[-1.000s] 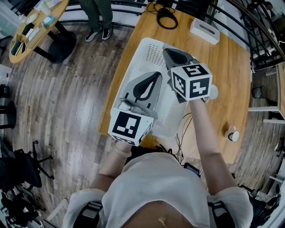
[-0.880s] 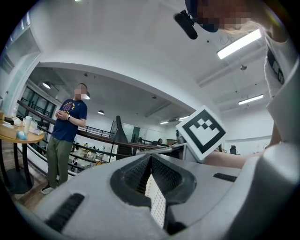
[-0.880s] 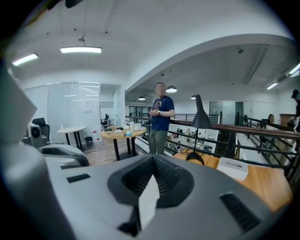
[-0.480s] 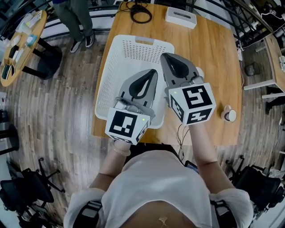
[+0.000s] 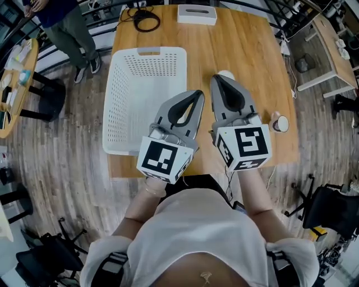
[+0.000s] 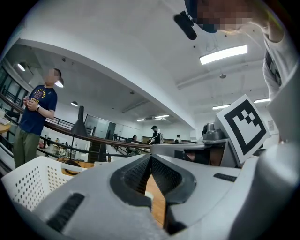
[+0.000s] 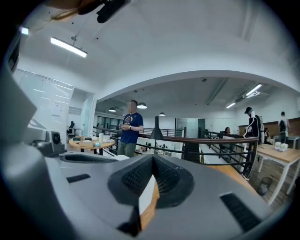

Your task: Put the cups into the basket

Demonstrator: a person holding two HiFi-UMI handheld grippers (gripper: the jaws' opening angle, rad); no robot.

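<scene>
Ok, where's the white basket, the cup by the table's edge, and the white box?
white basket (image 5: 143, 106): head view, on its bare perforated floor.
cup (image 5: 280, 124): head view, on its pale round top.
white box (image 5: 197, 15): head view, on its top face.

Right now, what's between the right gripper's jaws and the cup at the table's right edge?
Only bare table. The head view shows nothing lying between the right gripper and that cup.
</scene>
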